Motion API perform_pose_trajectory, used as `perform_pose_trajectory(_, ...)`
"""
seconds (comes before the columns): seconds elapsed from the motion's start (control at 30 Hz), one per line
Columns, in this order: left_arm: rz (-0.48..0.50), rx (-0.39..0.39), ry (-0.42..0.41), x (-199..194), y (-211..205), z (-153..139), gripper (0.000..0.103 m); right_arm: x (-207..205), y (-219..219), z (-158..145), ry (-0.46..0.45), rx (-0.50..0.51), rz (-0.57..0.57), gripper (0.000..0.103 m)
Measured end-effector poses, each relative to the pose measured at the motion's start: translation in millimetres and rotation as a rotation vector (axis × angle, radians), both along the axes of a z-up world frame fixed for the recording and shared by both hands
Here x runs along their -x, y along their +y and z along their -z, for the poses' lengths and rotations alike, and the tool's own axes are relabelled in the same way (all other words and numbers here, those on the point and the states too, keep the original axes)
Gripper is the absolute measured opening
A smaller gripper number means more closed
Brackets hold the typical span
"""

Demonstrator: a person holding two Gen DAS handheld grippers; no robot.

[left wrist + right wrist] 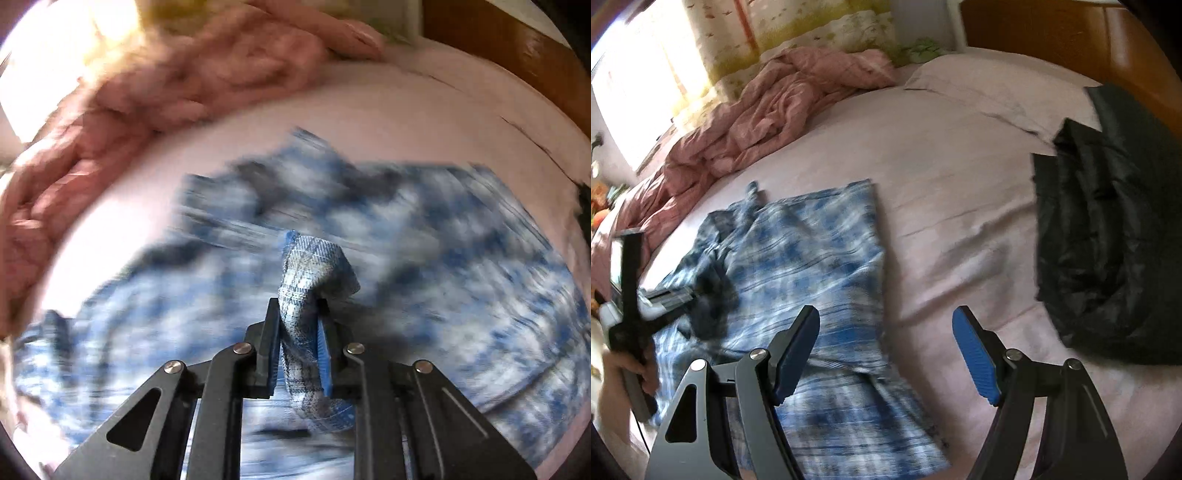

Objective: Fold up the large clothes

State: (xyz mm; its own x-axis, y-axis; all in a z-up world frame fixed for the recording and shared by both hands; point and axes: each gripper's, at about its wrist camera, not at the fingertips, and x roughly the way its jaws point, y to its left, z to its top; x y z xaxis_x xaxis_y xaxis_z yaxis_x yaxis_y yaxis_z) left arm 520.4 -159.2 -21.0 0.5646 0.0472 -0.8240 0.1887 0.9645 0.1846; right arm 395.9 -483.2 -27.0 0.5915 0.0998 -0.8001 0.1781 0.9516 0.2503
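Nearest the left wrist camera, a twisted strip of the blue-and-white plaid shirt (314, 295) is clamped in the left gripper (297, 306). Beside it, the right gripper (886, 354) is held open over the shirt, spread on a pale pink bedsheet (960, 184). Farther right, a black quilted jacket (1108, 240) is seen; far left, a crumpled pink duvet (768, 110).

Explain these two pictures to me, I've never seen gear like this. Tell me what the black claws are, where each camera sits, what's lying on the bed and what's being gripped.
The black claws are hand-held two-finger grippers, one in each of a person's hands; no robot arm is involved. Each picture comes from a camera mounted on a gripper, looking along its fingers. In the left view, the left gripper is shut on a bunched fold of the blue plaid shirt. In the right view, the right gripper is open and holds nothing, above the same shirt, which is spread on the pink sheet. A black puffy jacket lies to the right, and a rumpled pink quilt at the far side.
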Motion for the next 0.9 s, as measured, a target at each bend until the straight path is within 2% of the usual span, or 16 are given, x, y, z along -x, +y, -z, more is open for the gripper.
perform_pose_trajectory(0.1,-0.111,-0.067,-0.081,-5,38,-26,0.016,0,15,-2,-0.021,0.077,-0.023,0.076)
perform_pose_trajectory(0.17,-0.155,-0.174,-0.158,-5,57,-39,0.015,-1,24,-1,-0.021,0.13,-0.046,0.076)
perform_pose_trajectory(0.23,-0.189,-0.218,-0.209,-5,73,-49,0.015,-4,29,4,-0.017,0.119,-0.073,0.076)
perform_pose_trajectory(0.33,-0.209,-0.173,-0.179,-7,88,-49,0.016,-8,20,14,0.014,-0.022,-0.056,0.076)
perform_pose_trajectory(0.37,-0.213,-0.171,-0.164,-8,91,-45,0.016,-10,18,17,0.023,-0.033,-0.039,0.076)
perform_pose_trajectory(0.5,-0.23,-0.157,-0.113,-10,98,-20,0.018,-10,13,14,0.006,0.131,0.022,0.076)
perform_pose_trajectory(0.53,-0.238,-0.153,-0.1,-9,98,-14,0.022,-10,11,12,0.001,0.16,0.037,0.076)
perform_pose_trajectory(0.6,-0.271,-0.169,-0.095,-3,103,-4,0.042,-9,4,11,0.004,0.144,0.045,0.076)
perform_pose_trajectory(0.63,-0.288,-0.17,-0.114,-1,105,-1,0.058,-9,1,10,0.006,0.123,0.047,0.076)
perform_pose_trajectory(0.67,-0.294,-0.143,-0.144,6,109,-3,0.068,-9,-2,10,0.006,0.104,0.05,0.076)
perform_pose_trajectory(0.77,-0.26,-0.017,-0.204,36,124,-15,0.077,-9,-5,7,-0.01,0.103,0.046,0.076)
perform_pose_trajectory(0.8,-0.244,0.008,-0.225,49,128,-20,0.079,-9,-5,6,-0.016,0.117,0.046,0.076)
perform_pose_trajectory(0.87,-0.204,0.028,-0.277,76,135,-32,0.093,-7,1,-2,-0.049,0.152,0.03,0.076)
perform_pose_trajectory(0.9,-0.185,0.033,-0.301,88,138,-38,0.096,-6,6,-8,-0.069,0.163,0.018,0.076)
